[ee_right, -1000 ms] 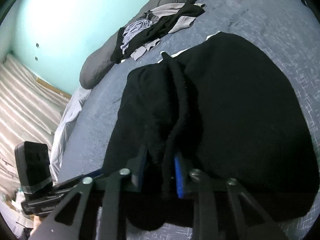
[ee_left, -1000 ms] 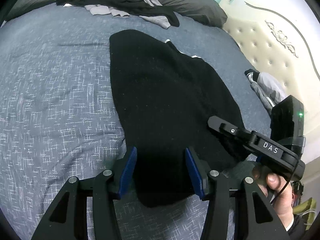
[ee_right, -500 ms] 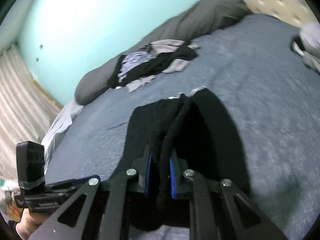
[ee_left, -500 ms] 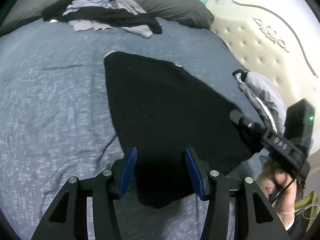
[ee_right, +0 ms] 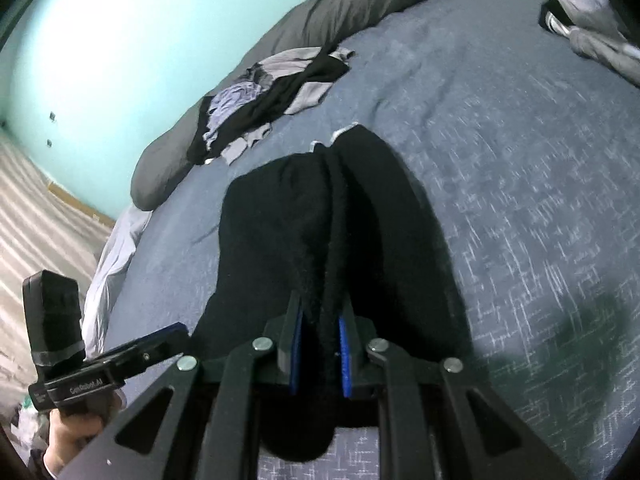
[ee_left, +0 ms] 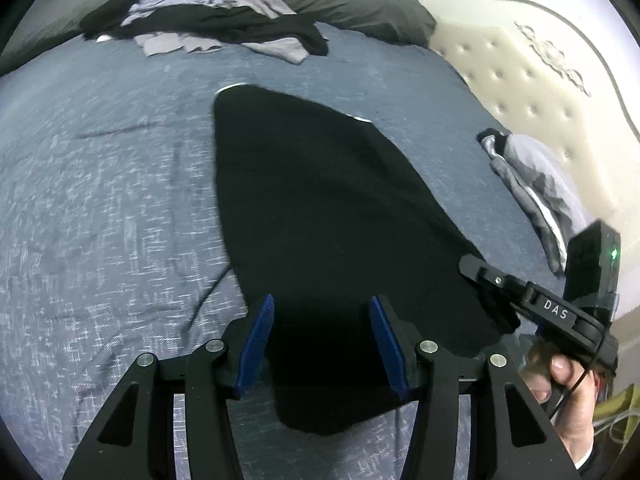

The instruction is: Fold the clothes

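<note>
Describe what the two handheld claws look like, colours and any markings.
Both are matte black frames with silver rivets and ribbed blue pads on the fingers. The left claw carries white "GenRobot.AI" lettering, the right claw white "DAS" lettering, a black box with a green light, and a thin black cable.

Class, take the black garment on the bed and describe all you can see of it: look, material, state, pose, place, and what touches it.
The black garment is plain, dark and fuzzy, like knit or fleece. It lies spread over the blue-grey bedspread, narrowing toward its far end, where a thin white edge peeks out. The right tongs are shut on a bunched ridge of its near edge, lifting a fold. The left tongs stand open just above its near end; contact is unclear.
</note>
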Available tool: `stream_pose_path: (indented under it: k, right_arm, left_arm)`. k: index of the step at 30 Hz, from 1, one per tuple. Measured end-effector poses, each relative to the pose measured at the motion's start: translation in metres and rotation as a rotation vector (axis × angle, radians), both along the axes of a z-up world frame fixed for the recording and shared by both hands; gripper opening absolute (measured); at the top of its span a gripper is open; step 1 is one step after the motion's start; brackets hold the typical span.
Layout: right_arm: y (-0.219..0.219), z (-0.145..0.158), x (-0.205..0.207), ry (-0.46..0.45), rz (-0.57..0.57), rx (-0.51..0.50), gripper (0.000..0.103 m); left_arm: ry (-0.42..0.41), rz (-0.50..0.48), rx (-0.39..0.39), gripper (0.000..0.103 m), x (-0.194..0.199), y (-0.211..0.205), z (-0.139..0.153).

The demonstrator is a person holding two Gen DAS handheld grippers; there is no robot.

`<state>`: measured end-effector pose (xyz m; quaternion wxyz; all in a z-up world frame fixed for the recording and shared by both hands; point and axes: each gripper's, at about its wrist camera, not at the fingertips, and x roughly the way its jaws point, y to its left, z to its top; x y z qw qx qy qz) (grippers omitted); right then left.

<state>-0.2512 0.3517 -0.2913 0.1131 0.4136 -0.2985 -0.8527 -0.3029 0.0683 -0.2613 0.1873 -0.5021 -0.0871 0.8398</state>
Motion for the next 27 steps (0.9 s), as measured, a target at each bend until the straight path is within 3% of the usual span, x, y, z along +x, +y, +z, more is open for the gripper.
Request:
stream_pose_path:
  k: [3,6,11,19,27]
  right_arm:
    - [0.011,0.000,0.001,0.006,-0.035,-0.034,0.014]
    - [0.012,0.002,0.001,0.014,-0.033,-0.006,0.014]
    - [0.016,-0.020,-0.003,-0.063,-0.023,-0.037,0.015]
    - [0.038,-0.021,0.005,-0.063,-0.054,-0.125,0.032]
    - [0.039,-0.016,0.007,-0.043,-0.018,-0.129,0.032]
  left_arm:
    - [-0.001,0.011,0.010,0.054,0.002,-0.005,-0.002]
    - [-0.001,-0.004,0.013,0.054,0.005,-0.002,-0.004]
    - [-0.006,-0.018,0.017,0.054,0.008,0.004,-0.016]
    - [0.000,-0.004,0.047,0.057,0.011,0.001,-0.021]
    - [0.006,0.013,0.067,0.059,0.013,0.002,-0.026]
